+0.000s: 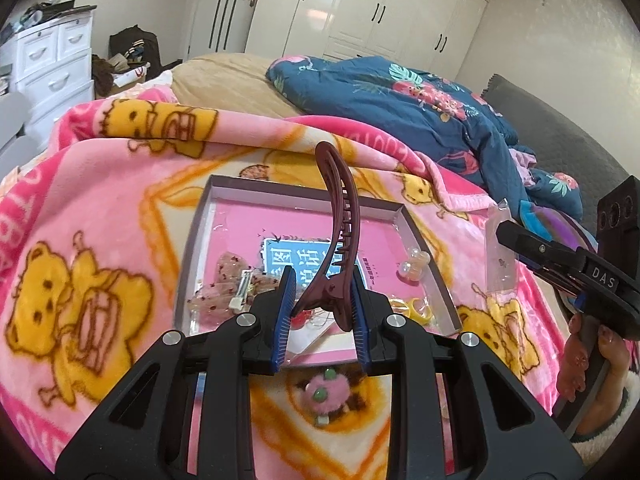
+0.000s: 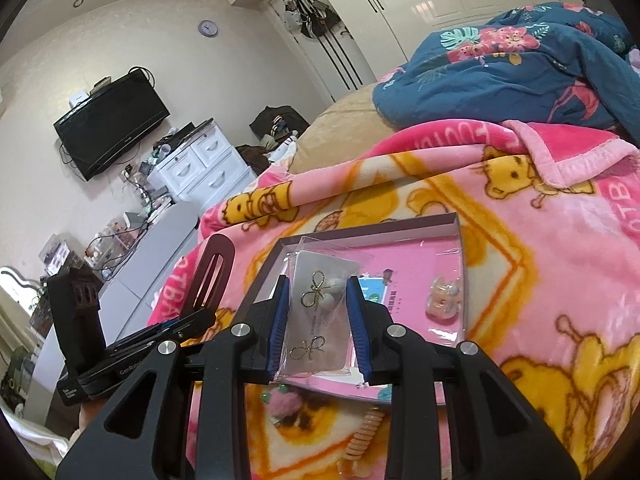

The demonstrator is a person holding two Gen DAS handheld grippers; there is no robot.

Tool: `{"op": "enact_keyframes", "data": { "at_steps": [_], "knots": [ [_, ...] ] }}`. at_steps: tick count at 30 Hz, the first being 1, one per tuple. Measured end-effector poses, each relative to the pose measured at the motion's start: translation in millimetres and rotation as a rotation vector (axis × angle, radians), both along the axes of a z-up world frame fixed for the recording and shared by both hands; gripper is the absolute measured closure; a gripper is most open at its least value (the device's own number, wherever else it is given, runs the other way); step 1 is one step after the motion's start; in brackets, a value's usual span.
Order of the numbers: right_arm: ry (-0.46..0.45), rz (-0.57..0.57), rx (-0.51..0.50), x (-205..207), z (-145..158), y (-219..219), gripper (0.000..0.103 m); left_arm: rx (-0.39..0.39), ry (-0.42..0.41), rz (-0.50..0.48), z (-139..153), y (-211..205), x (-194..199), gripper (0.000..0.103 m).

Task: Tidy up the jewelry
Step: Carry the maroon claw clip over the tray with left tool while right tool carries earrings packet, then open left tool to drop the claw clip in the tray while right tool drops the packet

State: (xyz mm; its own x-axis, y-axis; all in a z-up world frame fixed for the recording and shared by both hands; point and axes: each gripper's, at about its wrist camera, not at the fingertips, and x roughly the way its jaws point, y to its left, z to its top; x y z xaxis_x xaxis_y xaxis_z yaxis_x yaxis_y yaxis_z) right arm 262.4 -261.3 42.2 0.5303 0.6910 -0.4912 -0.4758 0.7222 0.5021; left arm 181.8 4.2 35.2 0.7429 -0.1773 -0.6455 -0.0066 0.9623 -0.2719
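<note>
My left gripper is shut on the hinge end of a maroon hair clip, which stands upright above a shallow pink-lined box. In the box lie a pink glitter bow, a clear claw clip and a yellow ring. My right gripper is shut on a clear packet holding a card with gold bow earrings, over the box's near-left corner. In the left wrist view, the right gripper and its packet hover by the box's right side.
The box rests on a pink bear-print blanket spread over a bed. A fuzzy pink clip and a peach spiral hair tie lie on the blanket in front of the box. A blue floral quilt is heaped behind. White drawers stand beyond the bed.
</note>
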Motion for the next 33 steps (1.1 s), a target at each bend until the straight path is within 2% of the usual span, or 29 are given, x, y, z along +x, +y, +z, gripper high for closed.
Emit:
{"op": "enact_keyframes", "data": {
  "at_steps": [11,20,26,28,33],
  "knots": [
    [0.011,-0.047,-0.029,14.8,-15.9,-7.8,0.075,0.012,0.049,-0.022,-19.6,-13.0,25.3,0.085],
    [0.087,-0.077,-0.07,32.7,-53.0,-6.3,0.075,0.0,0.068,-0.029,-41.4,-18.0,38.2,0.084],
    [0.118,-0.089,-0.095,35.5,-69.1,-3.7,0.075,-0.007,0.078,-0.02,-44.7,-15.6,35.4,0.069],
    [0.122,-0.093,-0.109,35.2,-72.4,-1.9,0.075,-0.01,0.069,-0.004,-40.7,-11.8,30.9,0.059],
    [0.151,-0.101,-0.134,35.0,-79.1,0.3,0.069,-0.01,0.062,0.036,-32.7,1.4,18.1,0.047]
  ]
}}
